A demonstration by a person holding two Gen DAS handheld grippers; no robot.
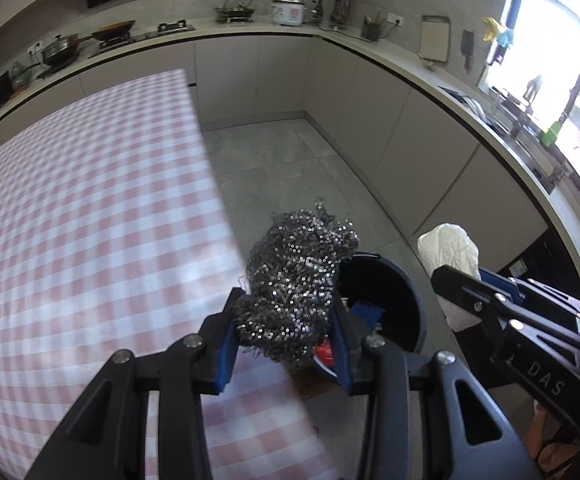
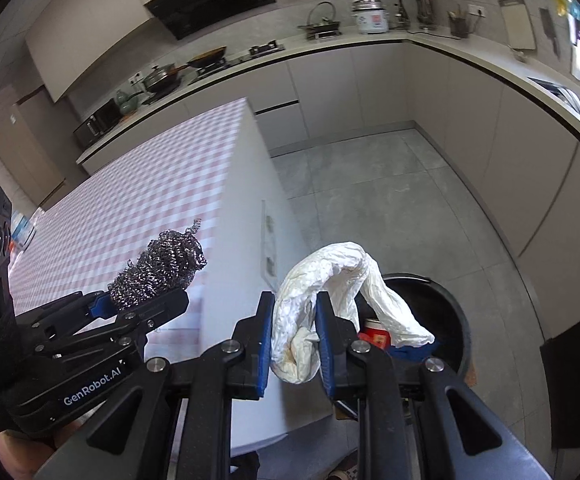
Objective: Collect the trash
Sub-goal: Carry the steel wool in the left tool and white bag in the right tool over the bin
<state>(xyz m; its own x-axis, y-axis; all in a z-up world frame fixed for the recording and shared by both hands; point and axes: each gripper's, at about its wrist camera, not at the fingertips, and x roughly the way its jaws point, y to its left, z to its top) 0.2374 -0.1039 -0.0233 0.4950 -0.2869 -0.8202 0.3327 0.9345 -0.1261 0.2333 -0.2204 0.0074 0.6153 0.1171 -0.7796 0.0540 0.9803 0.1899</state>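
- Your left hand-held gripper [image 1: 287, 336] is clamped on a steel-wool scrubber [image 1: 300, 280], which bulges up and forward out of its jaws.
- Your right hand-held gripper [image 2: 294, 340] is squeezed shut on a crumpled white paper wad [image 2: 330, 300]; its long tail arches right and droops over the bin.
- The dark round trash bin [image 2: 456, 320] stands on the floor just beside the checkered tabletop [image 1: 89, 200], ahead and below both loads, with red and blue scraps already inside.
- Your right hand looks nearer: the wad's tail hangs above the bin mouth, while the scrubber sits over the tabletop edge, left of the rim.
- Judging by that, the scrubber needs to travel right before release.
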